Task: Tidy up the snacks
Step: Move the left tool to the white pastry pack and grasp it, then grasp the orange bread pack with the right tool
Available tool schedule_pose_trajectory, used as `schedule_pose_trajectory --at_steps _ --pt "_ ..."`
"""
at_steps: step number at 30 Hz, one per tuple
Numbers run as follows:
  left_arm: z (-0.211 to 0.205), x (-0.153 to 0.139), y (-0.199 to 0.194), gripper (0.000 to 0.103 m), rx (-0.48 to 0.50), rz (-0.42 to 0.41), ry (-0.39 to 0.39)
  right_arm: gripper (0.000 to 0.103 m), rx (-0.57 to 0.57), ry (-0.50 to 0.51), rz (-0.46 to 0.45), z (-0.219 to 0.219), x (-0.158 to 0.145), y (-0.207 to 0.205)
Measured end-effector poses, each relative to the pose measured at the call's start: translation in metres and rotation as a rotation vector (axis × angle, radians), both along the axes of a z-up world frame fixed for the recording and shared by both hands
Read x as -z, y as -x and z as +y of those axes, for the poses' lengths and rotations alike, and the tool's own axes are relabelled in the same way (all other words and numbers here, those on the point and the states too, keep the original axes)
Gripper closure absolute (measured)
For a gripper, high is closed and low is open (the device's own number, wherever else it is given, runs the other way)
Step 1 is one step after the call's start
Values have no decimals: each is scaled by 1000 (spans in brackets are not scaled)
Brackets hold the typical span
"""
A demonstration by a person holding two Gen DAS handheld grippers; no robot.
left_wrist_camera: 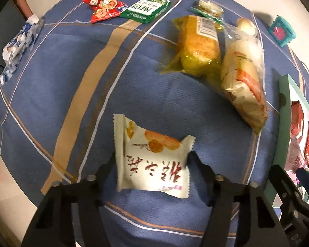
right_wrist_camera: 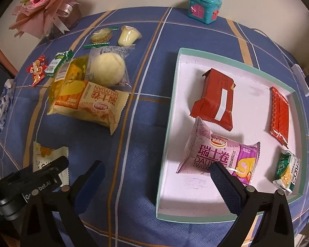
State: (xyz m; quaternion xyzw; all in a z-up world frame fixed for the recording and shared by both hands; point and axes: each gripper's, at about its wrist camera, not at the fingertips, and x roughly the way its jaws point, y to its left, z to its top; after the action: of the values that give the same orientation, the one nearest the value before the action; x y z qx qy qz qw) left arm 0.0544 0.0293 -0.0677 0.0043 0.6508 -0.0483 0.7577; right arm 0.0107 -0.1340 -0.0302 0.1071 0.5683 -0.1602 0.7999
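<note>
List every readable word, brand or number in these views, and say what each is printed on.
"瑞士卷", "DALIYUAN": yellow roll pack on the cloth.
"瑞士卷", "DALI…", "SWISS…" cut off, plus a date code too small to be sure of: purple roll pack in the tray.
"…bot.AI", partly hidden: left gripper.
Red calligraphy on the white pack and the print on the green packet: not readable.

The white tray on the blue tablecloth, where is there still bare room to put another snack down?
In the tray, the far left corner beside the dark red packet is bare, and so is the near strip in front of the purple roll packet. The near right corner is crowded by the green packet and the orange-red bar.
</note>
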Motion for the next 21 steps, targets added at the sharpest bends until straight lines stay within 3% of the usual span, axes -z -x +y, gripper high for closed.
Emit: schedule_pose_trajectory --at_steps 9,16,21 --pt "9 -11 -6 46 -29 -33 41 0 -45 9 -71 3 -10 -12" --pt "11 -32 -29 46 -116 -72 29 0 -104 89 -117 12 -15 -33" --pt "23 -34 -47 46 -188 -48 60 0 -153 104 -114 17 -8 -44"
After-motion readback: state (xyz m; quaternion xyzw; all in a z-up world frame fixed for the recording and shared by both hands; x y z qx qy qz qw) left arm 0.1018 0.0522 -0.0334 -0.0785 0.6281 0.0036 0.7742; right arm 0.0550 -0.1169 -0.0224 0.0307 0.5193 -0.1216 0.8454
